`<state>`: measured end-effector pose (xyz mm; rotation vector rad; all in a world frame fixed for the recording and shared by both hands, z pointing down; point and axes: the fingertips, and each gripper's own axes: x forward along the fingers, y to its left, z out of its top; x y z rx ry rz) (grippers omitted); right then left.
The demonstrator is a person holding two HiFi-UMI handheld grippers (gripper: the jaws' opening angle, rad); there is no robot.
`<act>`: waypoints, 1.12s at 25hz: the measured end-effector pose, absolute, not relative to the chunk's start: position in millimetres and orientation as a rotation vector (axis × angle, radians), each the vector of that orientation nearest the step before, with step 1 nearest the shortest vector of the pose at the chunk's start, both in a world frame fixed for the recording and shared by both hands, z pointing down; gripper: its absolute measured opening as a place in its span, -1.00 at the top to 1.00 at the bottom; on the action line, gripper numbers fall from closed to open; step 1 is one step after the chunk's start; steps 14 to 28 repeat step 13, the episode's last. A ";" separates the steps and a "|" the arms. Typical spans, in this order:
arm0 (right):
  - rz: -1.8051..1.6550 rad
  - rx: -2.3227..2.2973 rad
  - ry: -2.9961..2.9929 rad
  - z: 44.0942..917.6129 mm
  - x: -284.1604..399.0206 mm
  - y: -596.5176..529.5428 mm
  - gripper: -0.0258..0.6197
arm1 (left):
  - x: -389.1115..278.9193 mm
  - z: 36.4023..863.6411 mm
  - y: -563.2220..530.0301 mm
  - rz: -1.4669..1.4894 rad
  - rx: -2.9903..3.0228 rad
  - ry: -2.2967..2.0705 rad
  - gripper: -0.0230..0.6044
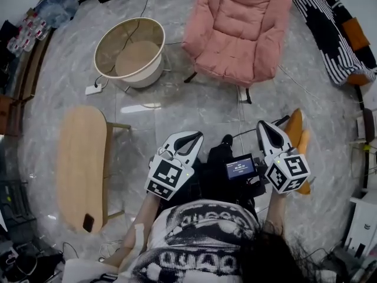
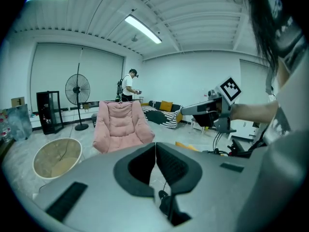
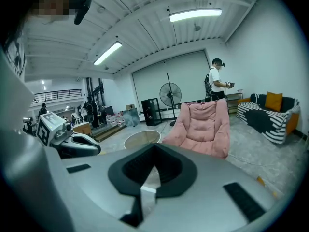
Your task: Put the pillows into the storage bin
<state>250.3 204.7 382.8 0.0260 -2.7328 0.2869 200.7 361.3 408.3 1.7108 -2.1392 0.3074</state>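
shirt [image 1: 200, 234]: black-and-white print | hair [image 1: 277, 259]: long, dark | left tongs [image 1: 191, 139]: pale shell, black pads [image 2: 140, 166], square-marker cube [image 1: 166, 178] | right tongs [image 1: 267, 130]: same build, same cube

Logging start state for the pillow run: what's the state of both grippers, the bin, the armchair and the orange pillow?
left gripper: shut, nothing held
right gripper: shut, nothing held
bin: upright, open top, no pillow inside
armchair: upright, seat bare
orange pillow: on the floor, outside the bin

Bright ceiling tubes [image 3: 195, 15], sharp, fisheye-warped dark edges
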 end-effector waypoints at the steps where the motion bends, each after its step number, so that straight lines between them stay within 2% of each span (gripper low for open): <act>1: 0.285 0.023 -2.730 383.1 250.9 205.0 0.92 | 201.2 408.1 361.5 0.307 1.708 -2.142 0.89; 28: 0.293 0.020 -2.713 389.7 249.1 200.5 0.92 | 197.8 410.1 358.5 0.304 1.707 -2.145 0.89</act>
